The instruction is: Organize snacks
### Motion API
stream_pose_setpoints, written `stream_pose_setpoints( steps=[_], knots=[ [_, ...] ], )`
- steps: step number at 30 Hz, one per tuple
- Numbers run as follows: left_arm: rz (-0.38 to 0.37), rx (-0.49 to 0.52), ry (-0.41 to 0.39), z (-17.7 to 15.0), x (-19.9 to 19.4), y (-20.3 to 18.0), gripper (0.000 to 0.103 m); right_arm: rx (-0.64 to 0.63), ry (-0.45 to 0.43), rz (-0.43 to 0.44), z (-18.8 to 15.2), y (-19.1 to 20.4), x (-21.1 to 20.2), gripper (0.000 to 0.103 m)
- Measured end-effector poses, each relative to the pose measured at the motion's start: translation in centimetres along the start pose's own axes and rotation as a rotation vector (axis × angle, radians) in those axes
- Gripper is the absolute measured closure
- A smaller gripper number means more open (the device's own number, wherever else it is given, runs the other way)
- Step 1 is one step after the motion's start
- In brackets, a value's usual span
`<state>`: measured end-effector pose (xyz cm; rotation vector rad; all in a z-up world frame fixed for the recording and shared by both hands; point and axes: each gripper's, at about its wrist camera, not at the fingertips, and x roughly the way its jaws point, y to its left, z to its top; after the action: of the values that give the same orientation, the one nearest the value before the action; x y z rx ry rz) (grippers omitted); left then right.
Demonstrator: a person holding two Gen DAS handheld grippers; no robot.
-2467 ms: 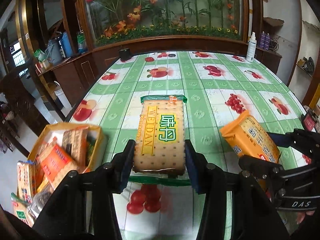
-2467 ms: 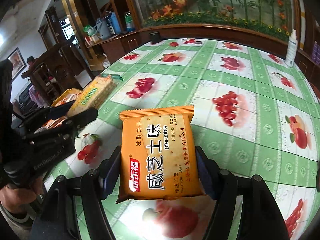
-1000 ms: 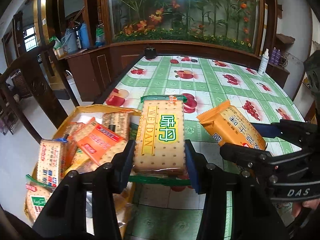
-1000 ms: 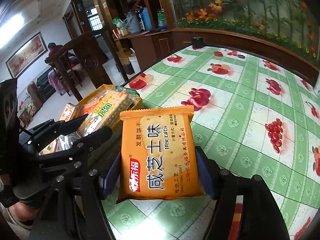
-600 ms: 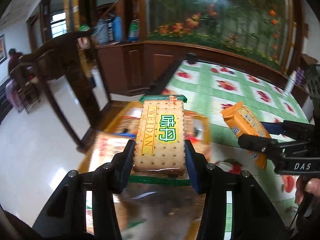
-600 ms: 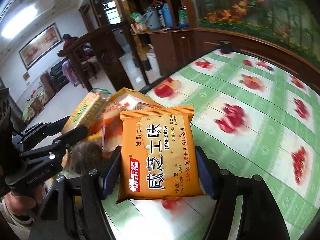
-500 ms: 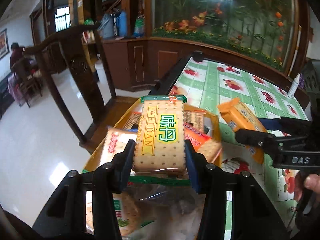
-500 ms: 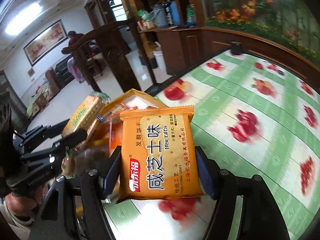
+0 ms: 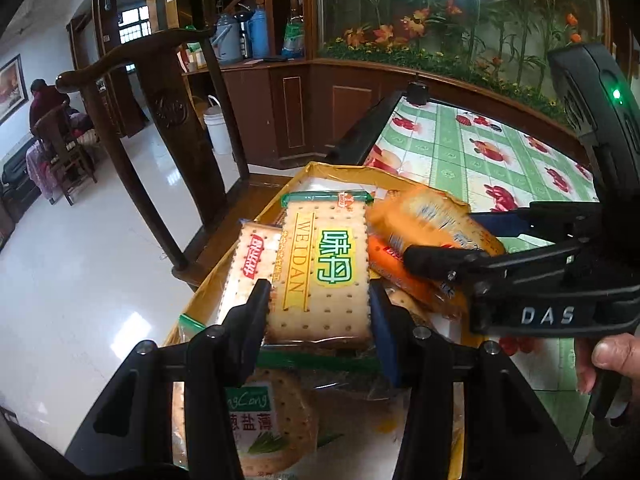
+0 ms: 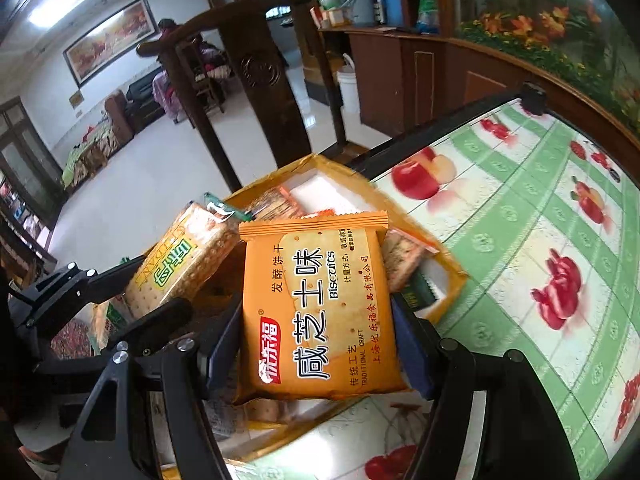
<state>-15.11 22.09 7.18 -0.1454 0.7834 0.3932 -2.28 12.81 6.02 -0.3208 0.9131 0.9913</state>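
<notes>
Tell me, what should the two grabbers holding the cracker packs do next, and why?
Probably lower both packs a little and let go. The left gripper is shut on the green-edged WEIDAN cracker pack, and the right gripper on the orange biscuit packet. Both hang right over the yellow cardboard box that already holds other snacks.

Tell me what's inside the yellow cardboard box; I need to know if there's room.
Several cracker packets fill the yellow cardboard box, including a round-cracker packet and a red-lettered packet. The held packets and grippers hide its floor.
</notes>
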Motion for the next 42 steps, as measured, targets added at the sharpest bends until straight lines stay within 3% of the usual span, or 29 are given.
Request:
stream_pose_setpoints(
  steps=[7, 9, 11, 15, 22, 30, 35, 42],
  knots=[
    [0.03, 0.008, -0.022, -0.2, 0.1, -0.1, 0.052, -0.021, -0.009, -0.016, -0.2, 0.8, -0.1, 0.031],
    [0.034, -0.002, -0.02, -0.3, 0.3, 0.0, 0.045, -0.005, -0.016, -0.009, -0.2, 0.6, -0.2, 0.029],
    [0.034, -0.016, -0.015, -0.4, 0.6, 0.3, 0.028, 0.009, -0.029, -0.005, -0.4, 0.4, -0.4, 0.023],
    [0.07, -0.004, -0.042, -0.6, 0.3, 0.5, 0.027, 0.023, -0.045, -0.019, -0.7, 0.3, -1.0, 0.023],
    [0.137, -0.009, -0.141, -1.0, -1.2, 0.6, 0.016, 0.015, -0.128, -0.094, -1.8, 1.1, -3.1, 0.021],
    [0.121, -0.026, -0.262, -1.5, -3.5, 0.5, 0.011, 0.105, -0.254, -0.229, -5.3, 0.2, -5.9, 0.018],
    [0.123, -0.01, -0.286, -1.7, -4.5, -0.2, 0.009, 0.136, -0.33, -0.261, -7.3, -0.1, -7.2, 0.016],
    [0.147, -0.008, -0.322, -2.2, -5.5, -0.6, 0.006, 0.137, -0.356, -0.268, -8.2, 0.3, -7.2, 0.016]
  ],
)
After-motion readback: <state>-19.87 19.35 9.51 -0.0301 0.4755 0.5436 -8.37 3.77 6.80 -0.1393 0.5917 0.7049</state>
